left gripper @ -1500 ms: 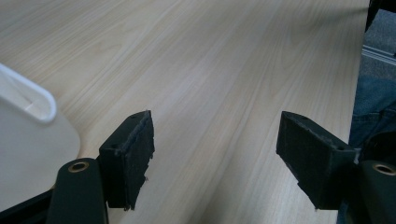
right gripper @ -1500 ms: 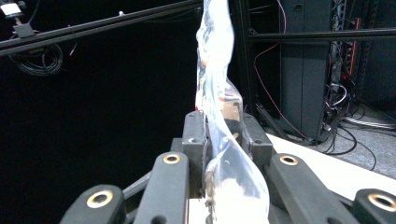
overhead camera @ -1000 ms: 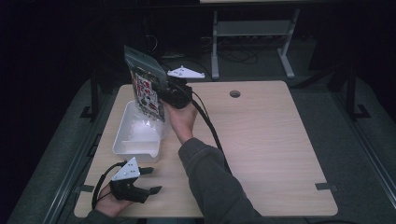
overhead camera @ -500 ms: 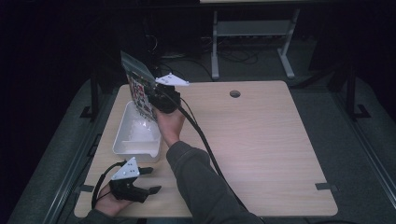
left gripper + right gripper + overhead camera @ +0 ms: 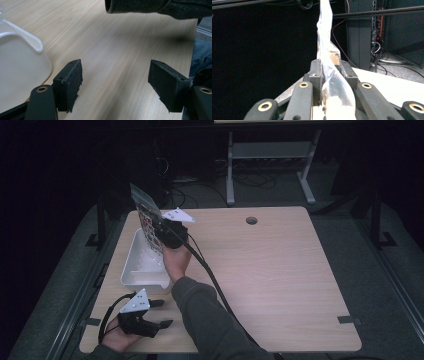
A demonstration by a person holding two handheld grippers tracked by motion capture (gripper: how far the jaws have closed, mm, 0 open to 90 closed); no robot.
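In the high view the printing on the clear packet [image 5: 147, 222] pinched in the right tongs [image 5: 161, 231] is too small to read, and what it holds cannot be told. The packet hides the far inner wall of the white tray [image 5: 131, 265] beneath those tongs. In the right gripper view the packet [image 5: 327, 57] is seen edge-on, its top cut off by the upper border and its lower end blurred between the closed jaws. In the left gripper view the tray [image 5: 20, 72] beside the left tongs [image 5: 117, 85] is cropped at the left border, and the sleeve [image 5: 160, 7] beyond them runs off the top. In the high view the holding hand [image 5: 116, 340] is cut by the bottom border.
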